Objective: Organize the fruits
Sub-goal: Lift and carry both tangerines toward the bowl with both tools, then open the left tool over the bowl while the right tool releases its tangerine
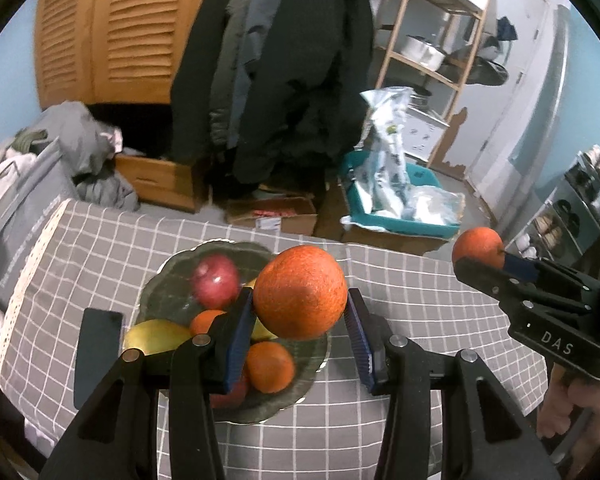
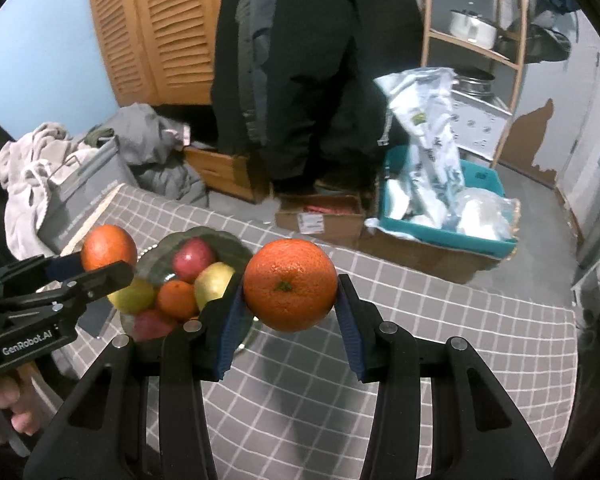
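Here, left gripper [image 1: 300, 312] pinching an orange [image 1: 300, 292], right gripper [image 2: 290, 300] pinching a mandarin [image 2: 290, 284], above checked tablecloth [image 2: 420, 320].

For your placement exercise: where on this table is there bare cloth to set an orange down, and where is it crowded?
Free: the checked tablecloth right of the fruit plate, toward the table's far edge. Also the cloth nearest the cameras. Crowded: the plate itself, piled with fruit, and the dark flat object at its left.

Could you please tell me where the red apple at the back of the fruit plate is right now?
In the left wrist view the red apple lies at the plate's far side, left of the orange clamped in the left gripper.
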Motion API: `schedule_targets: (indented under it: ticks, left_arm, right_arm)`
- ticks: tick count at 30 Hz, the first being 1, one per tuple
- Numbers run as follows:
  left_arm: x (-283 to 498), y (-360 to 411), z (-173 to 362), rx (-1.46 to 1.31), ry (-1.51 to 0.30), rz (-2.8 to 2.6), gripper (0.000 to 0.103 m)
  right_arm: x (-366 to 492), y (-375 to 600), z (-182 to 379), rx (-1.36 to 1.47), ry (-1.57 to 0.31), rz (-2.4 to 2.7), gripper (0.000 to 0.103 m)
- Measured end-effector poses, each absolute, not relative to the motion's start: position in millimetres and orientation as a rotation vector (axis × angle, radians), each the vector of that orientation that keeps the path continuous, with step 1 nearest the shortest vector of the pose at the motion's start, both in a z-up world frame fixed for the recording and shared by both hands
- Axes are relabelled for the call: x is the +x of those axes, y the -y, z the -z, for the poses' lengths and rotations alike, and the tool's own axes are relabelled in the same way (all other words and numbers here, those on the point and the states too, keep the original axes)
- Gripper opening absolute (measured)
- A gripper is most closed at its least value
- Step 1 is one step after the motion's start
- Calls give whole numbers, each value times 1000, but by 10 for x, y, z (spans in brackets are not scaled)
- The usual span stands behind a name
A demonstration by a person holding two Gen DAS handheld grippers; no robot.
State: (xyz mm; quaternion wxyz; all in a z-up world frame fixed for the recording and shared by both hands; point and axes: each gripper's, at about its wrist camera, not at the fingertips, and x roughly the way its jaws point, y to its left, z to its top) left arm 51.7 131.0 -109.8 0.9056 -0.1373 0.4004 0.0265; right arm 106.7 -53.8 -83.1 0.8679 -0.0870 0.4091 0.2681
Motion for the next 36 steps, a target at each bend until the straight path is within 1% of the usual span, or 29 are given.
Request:
schedule_targets:
  ticks: [6,14,23,36]
  left_arm:
    - [517,-1509,1236,-290,-850,-93,46]
    - [608,-1716,1606,-333,-932,-115,46]
    - [745,-1782,2057,-375,-1027,-129,46]
    - [818,-1761,2336,-375,-1092,-138,46]
  right_arm:
    - [1112,239,986,-200,-889,-608,44]
    - [1229,-78,1342,-224,-970,-648,44]
    - [1366,-187,1765,-210,-1073,-662,44]
    - [1475,-213,2012,-195,-1140,-664,44]
